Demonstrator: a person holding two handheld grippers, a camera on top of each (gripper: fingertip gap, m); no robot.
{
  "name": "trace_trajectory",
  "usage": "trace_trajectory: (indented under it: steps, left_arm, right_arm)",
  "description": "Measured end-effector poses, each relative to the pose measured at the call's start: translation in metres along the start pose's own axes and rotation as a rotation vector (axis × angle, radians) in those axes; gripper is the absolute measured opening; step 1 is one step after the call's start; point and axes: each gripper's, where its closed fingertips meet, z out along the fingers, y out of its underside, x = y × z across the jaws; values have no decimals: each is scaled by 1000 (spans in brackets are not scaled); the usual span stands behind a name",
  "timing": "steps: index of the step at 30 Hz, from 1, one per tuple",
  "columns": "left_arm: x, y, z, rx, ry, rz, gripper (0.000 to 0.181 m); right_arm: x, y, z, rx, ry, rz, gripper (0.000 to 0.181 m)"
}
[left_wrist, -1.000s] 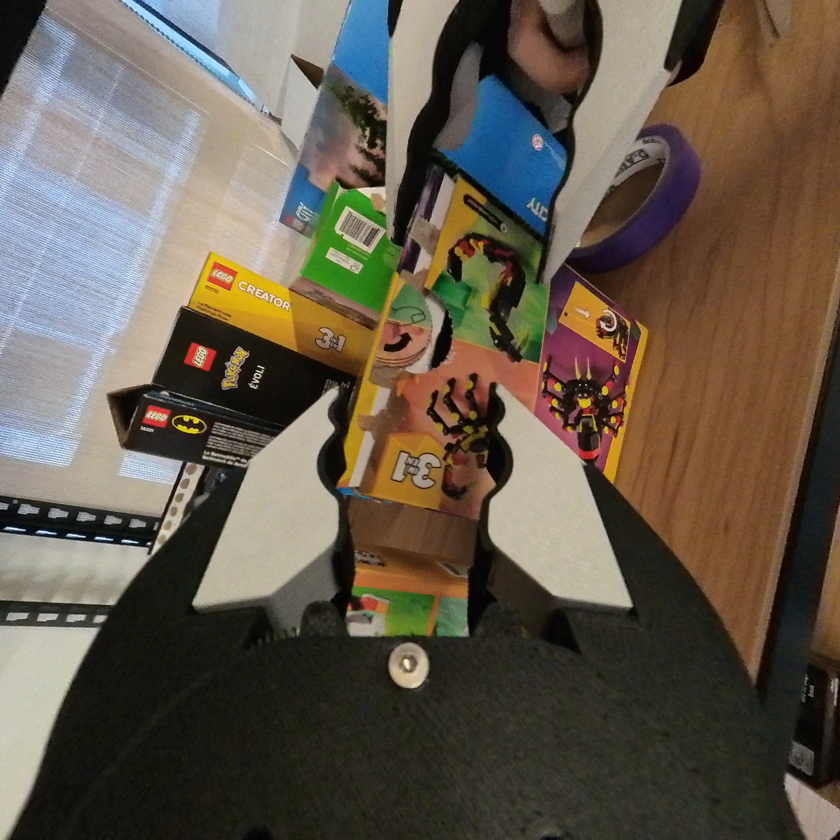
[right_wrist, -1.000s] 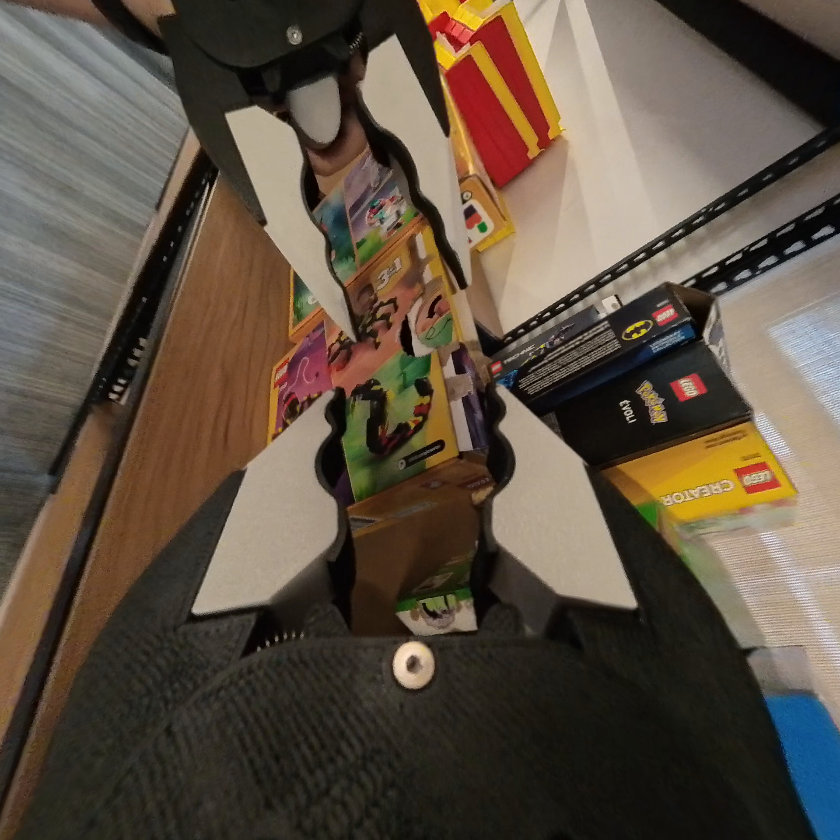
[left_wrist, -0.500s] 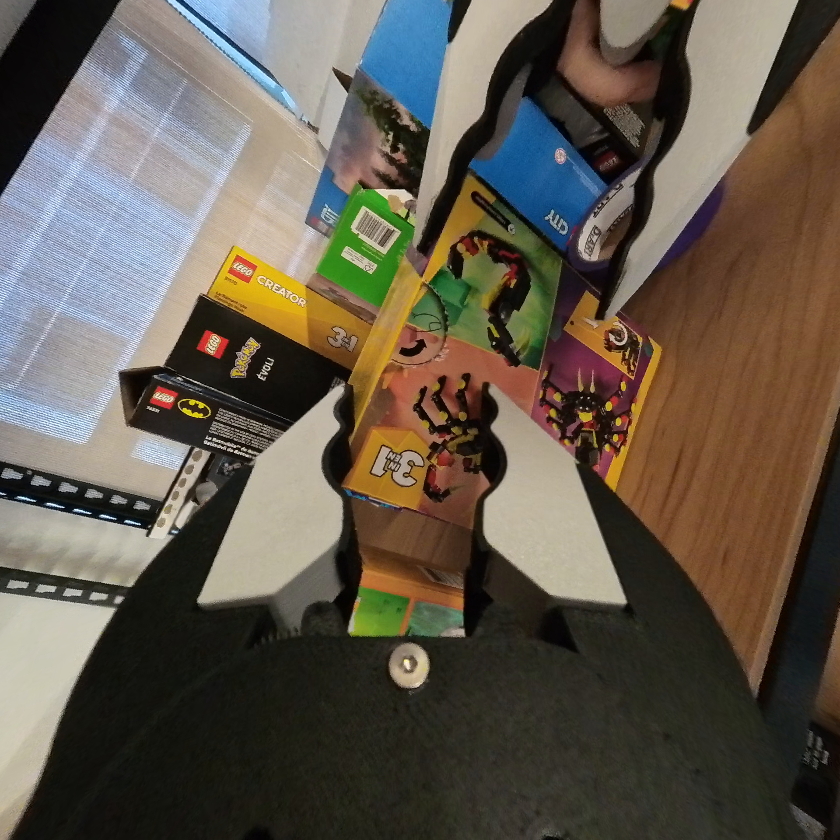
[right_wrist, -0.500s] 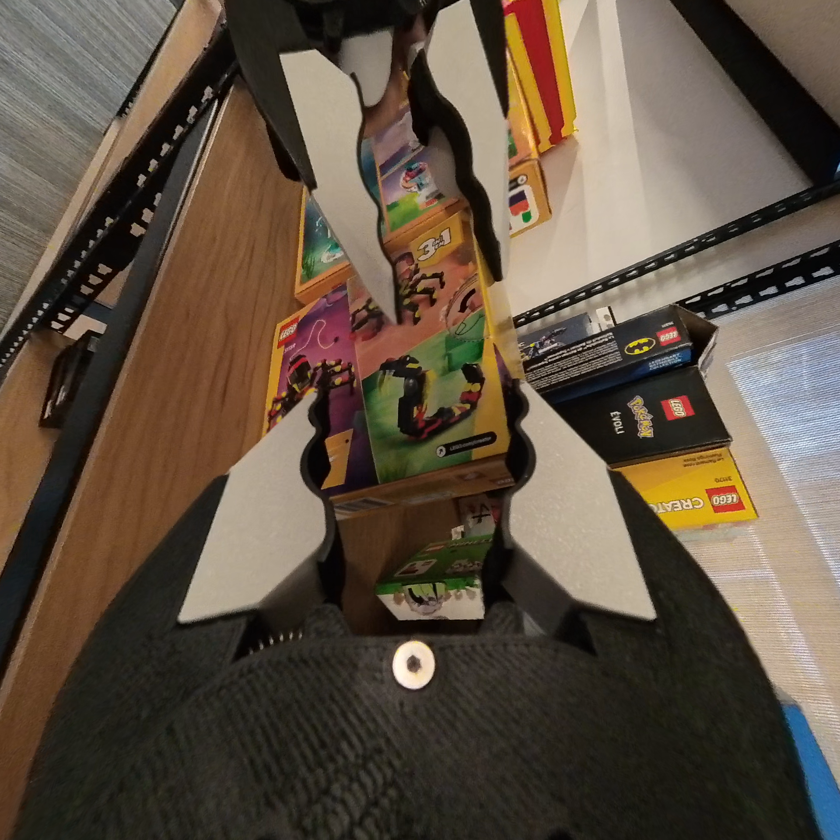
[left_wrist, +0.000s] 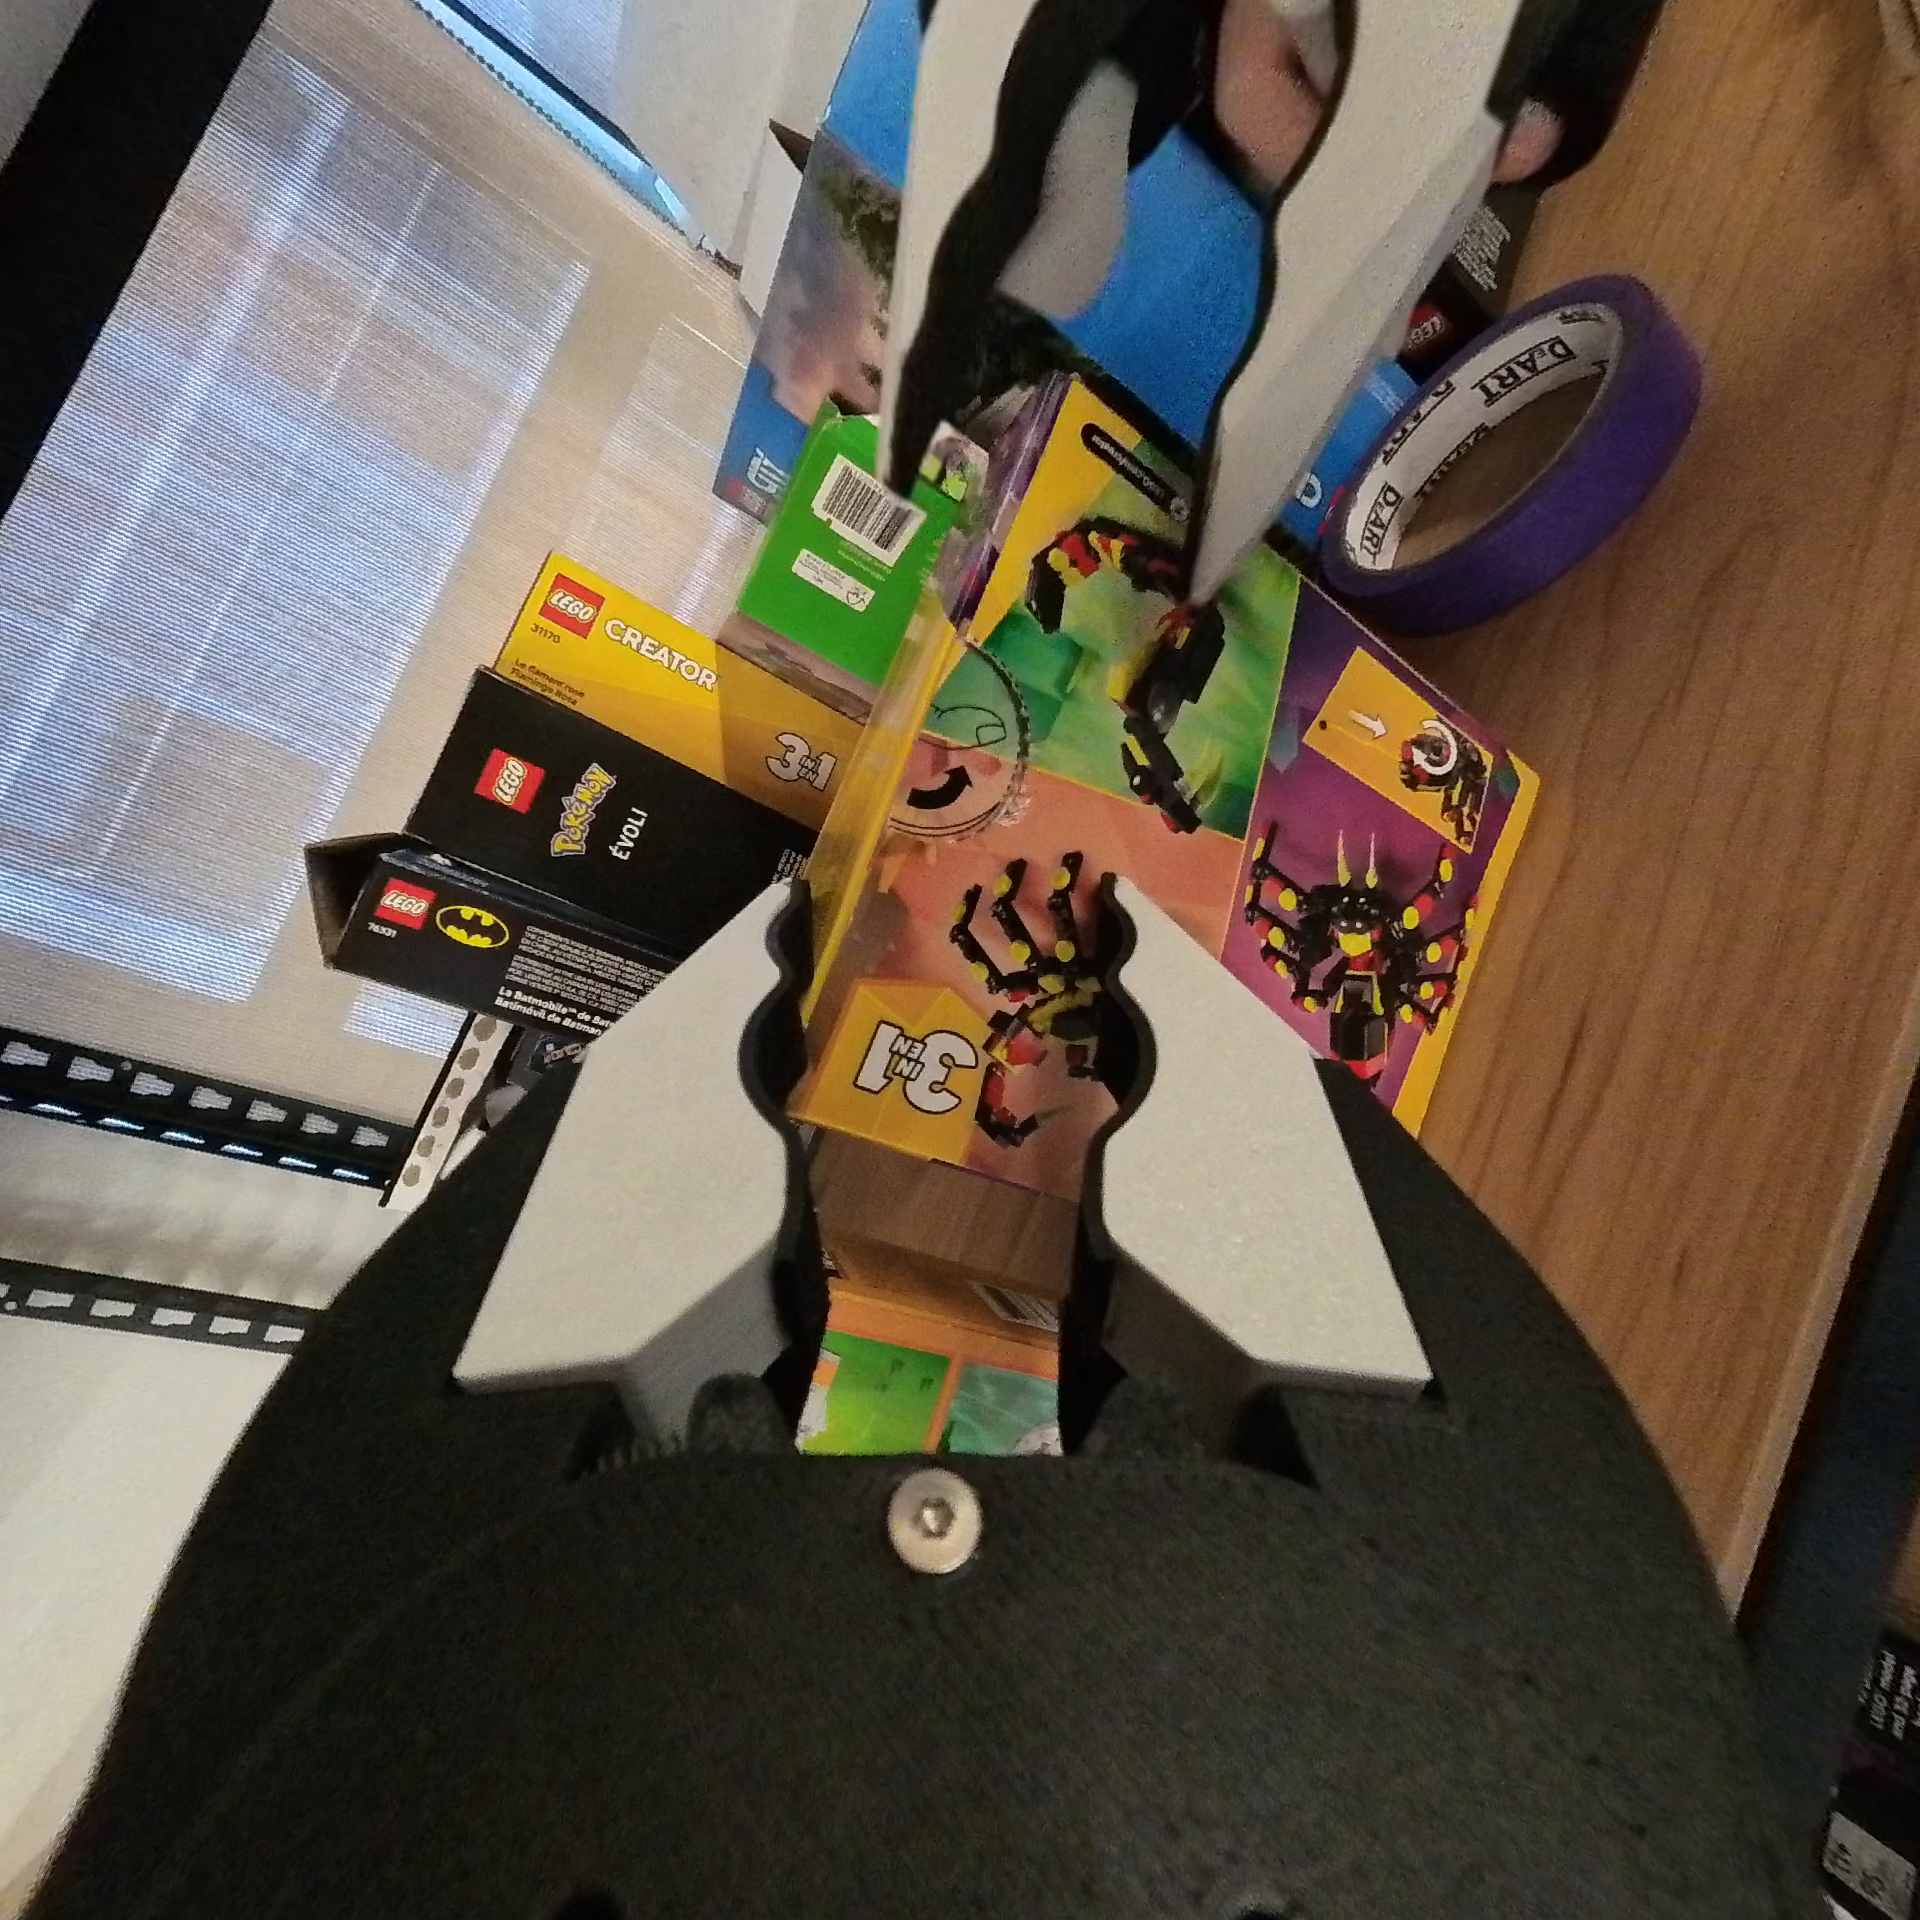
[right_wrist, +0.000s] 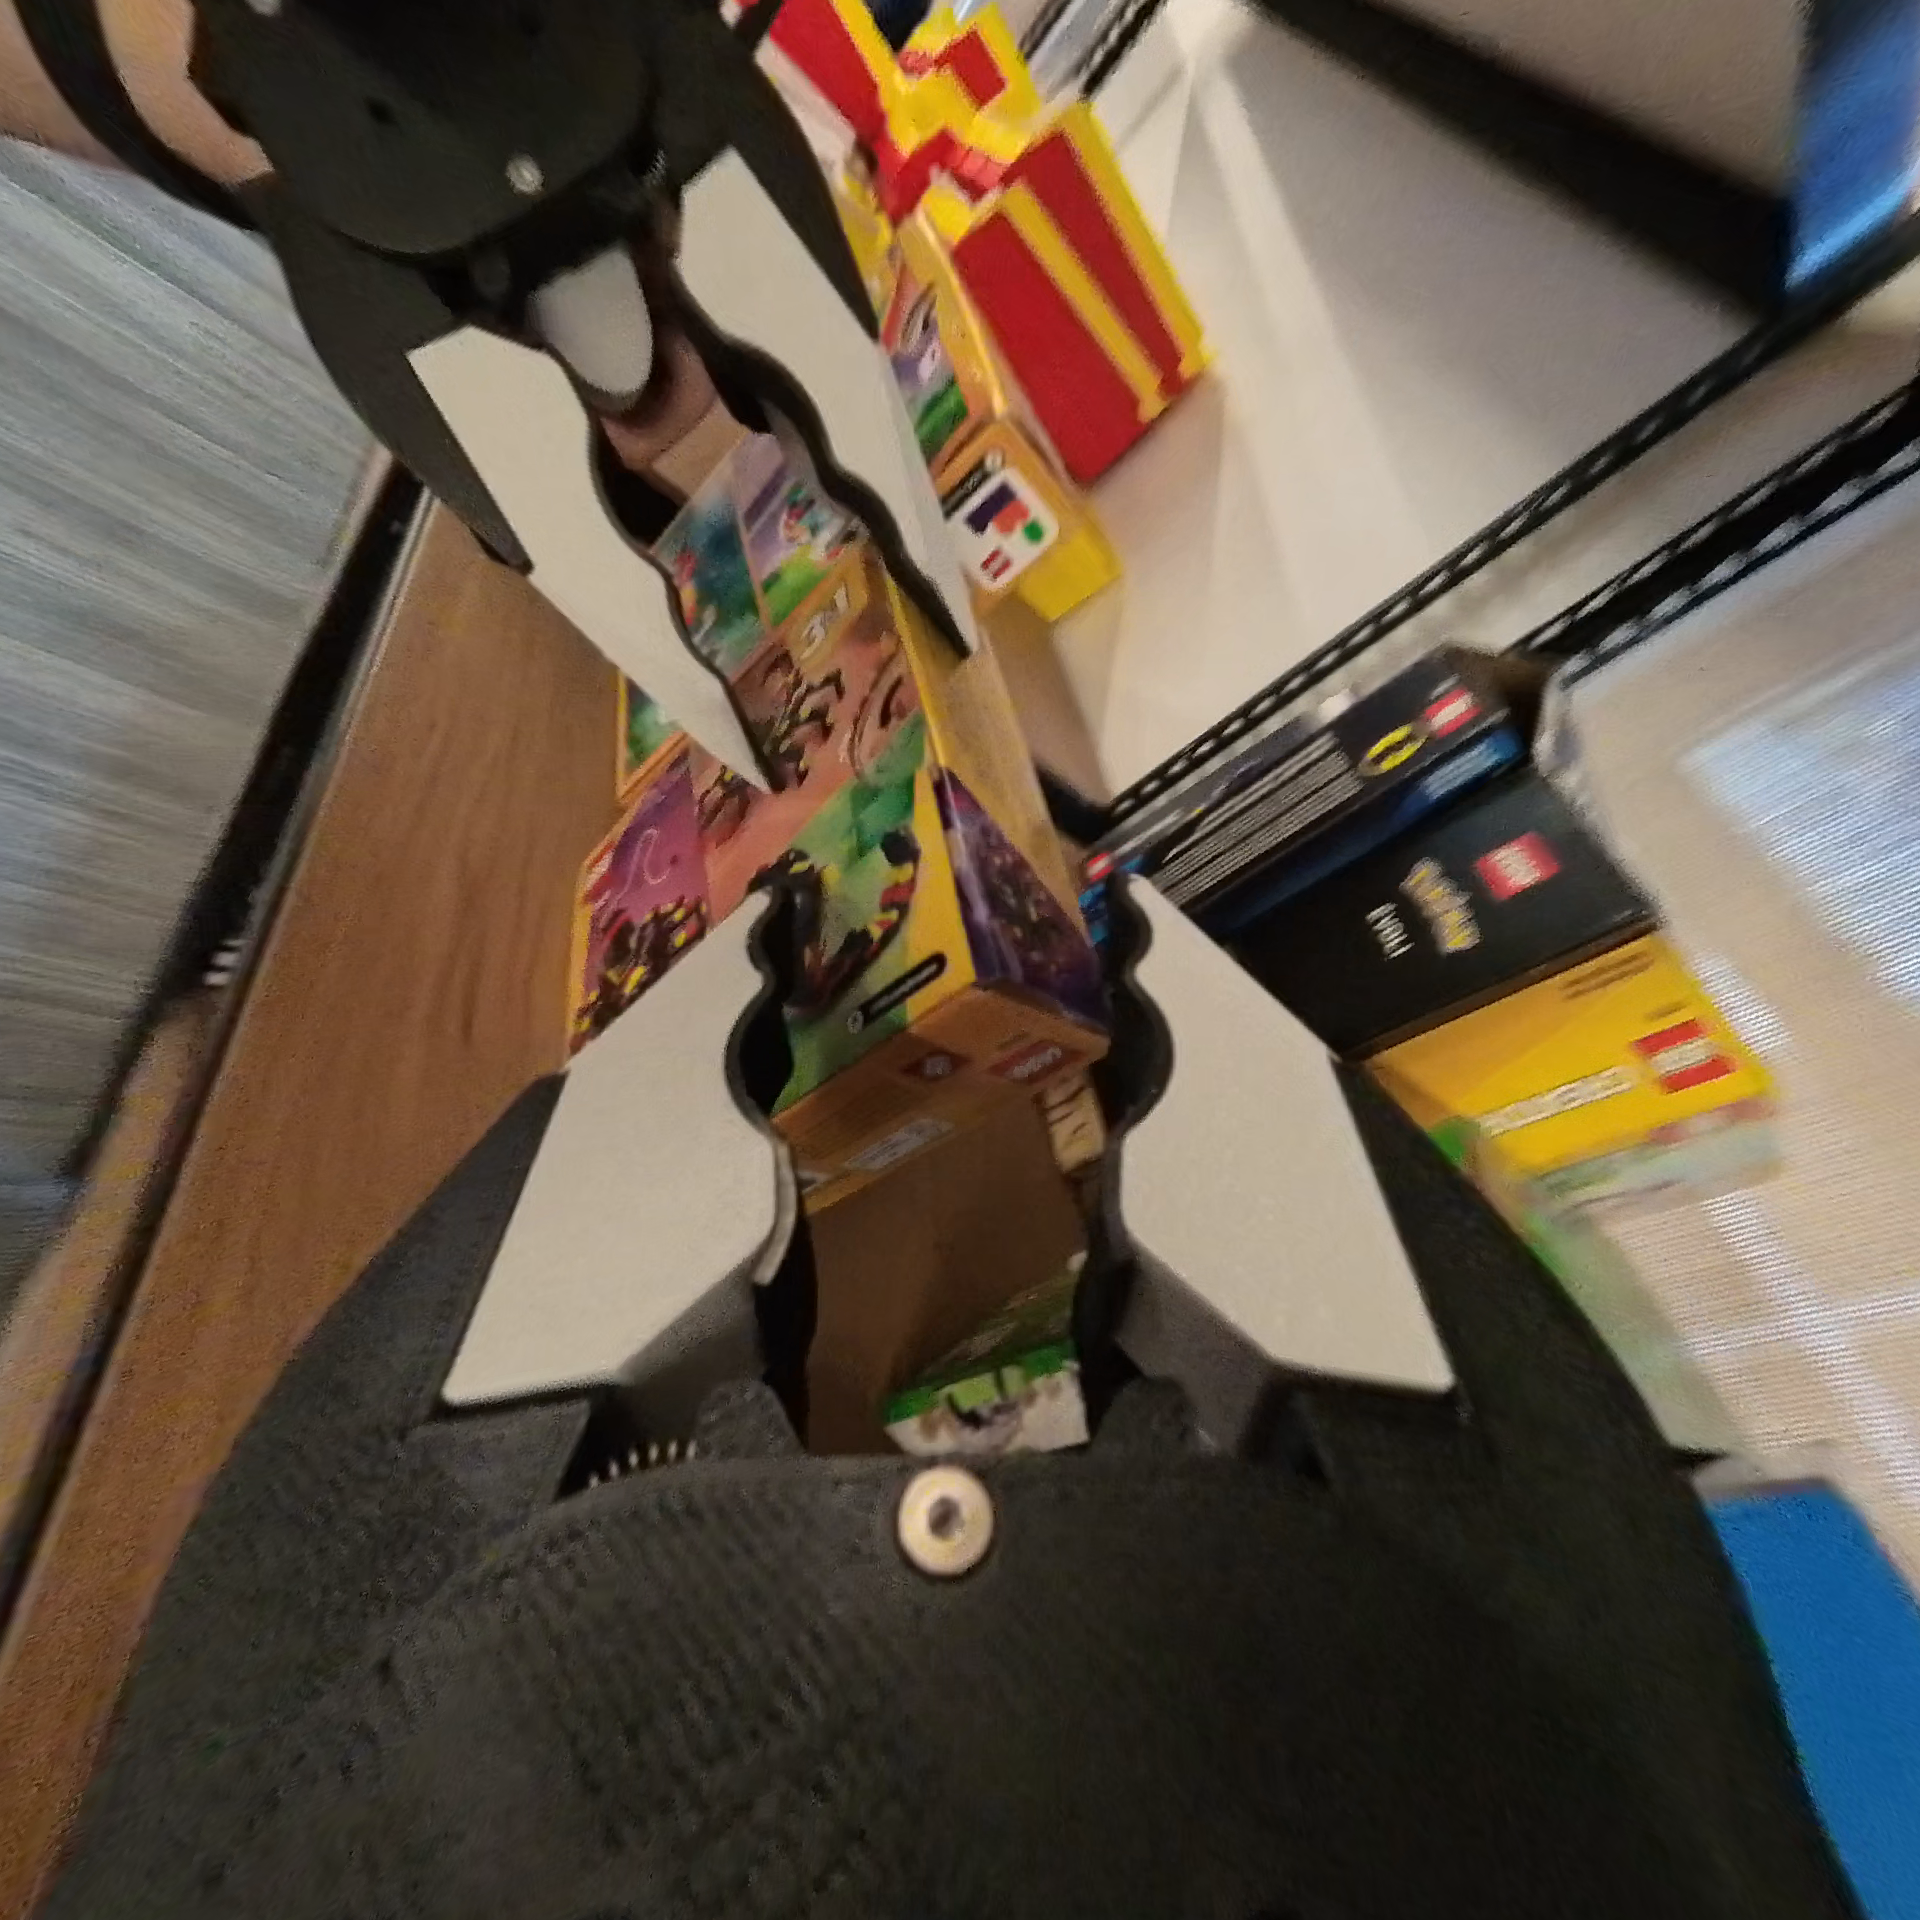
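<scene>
A yellow toy box (left_wrist: 1091, 790) printed with spider, scorpion and snake models rests with one long edge on the wooden table (left_wrist: 1714, 935). My left gripper (left_wrist: 948, 899) is shut on the box's near end, one finger on the picture face and the other at its yellow side. My right gripper (right_wrist: 948, 899) is shut on the opposite end of the box (right_wrist: 873, 904). This view is blurred. Each gripper shows in the other's view: the right gripper (left_wrist: 1044, 540) at the top, the left gripper (right_wrist: 864, 712) at the top with a person's hand behind it.
A purple tape roll (left_wrist: 1621, 436) lies on the table beyond the toy box. A green box (left_wrist: 842, 561) and a blue box (left_wrist: 1164, 291) stand behind. Stacked black and yellow boxes (left_wrist: 582, 810) lie off the table edge by black shelf rails (left_wrist: 156, 1091). Red-and-yellow boxes (right_wrist: 1060, 312) are farther off. Across from one pair of fingers to the other is roughly 7 cm. The purple tape roll (left_wrist: 1621, 436) lies around 15 cm away from my right fingertips.
The right gripper's fingers stood wider half a second ago and have closed in on the box end again. The right view has swung and blurred. The left gripper's hold is unchanged.
</scene>
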Motion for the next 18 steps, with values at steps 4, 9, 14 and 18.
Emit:
trace_trajectory:
  steps: [4, 9, 14, 18]
  left_arm:
    - [0, 0, 1, -4, -5, -4, 53]
    - [1, 1, 2, -7, -15, -22, 55]
    - [1, 0, 2, 4, -26, -67, 54]
    - [0, -1, 3, 16, -44, -78, 54]
  right_arm:
    - [-10, 3, 1, -23, -7, -42, 43]
    - [-12, 10, 4, -111, 62, -214, 47]
    - [-14, 14, 3, -174, 78, -307, 53]
    - [-13, 14, 3, -197, 67, -290, 51]
